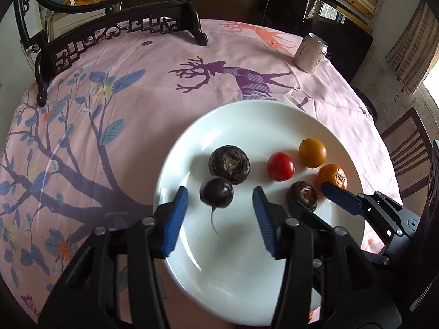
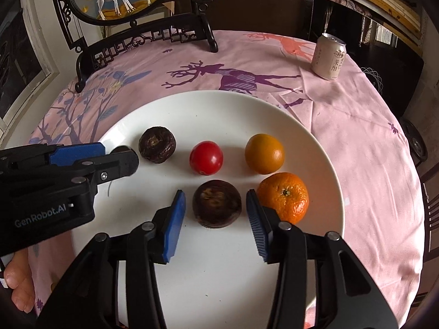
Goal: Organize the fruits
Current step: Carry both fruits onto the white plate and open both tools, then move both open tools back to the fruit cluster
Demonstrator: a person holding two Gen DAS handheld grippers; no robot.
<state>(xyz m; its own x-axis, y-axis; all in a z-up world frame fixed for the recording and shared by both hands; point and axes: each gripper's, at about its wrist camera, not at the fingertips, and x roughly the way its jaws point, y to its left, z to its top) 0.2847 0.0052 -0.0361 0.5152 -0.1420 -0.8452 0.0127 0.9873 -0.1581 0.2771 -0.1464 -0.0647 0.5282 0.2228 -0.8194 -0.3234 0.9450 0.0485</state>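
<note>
A white plate (image 1: 241, 288) (image 2: 219, 274) on the pink cloth holds several fruits. In the left wrist view my left gripper (image 1: 220, 200) is open around a dark cherry (image 1: 216, 192) with a stem, just in front of a brown water chestnut (image 1: 229, 164). A red tomato (image 1: 280, 166), a yellow-orange fruit (image 1: 312, 152) and a mandarin (image 1: 333, 176) lie to the right. In the right wrist view my right gripper (image 2: 216, 204) is open around a second brown chestnut (image 2: 216, 203), with the mandarin (image 2: 284, 196) touching its right finger. The tomato (image 2: 206, 158), yellow fruit (image 2: 264, 153) and far chestnut (image 2: 157, 144) lie beyond.
A pale drink can (image 1: 310, 53) (image 2: 329, 56) stands at the far right of the round table. A dark carved wooden stand (image 1: 120, 35) (image 2: 142, 41) with a painted oval screen is at the back left. A chair (image 1: 408, 148) is at the right edge.
</note>
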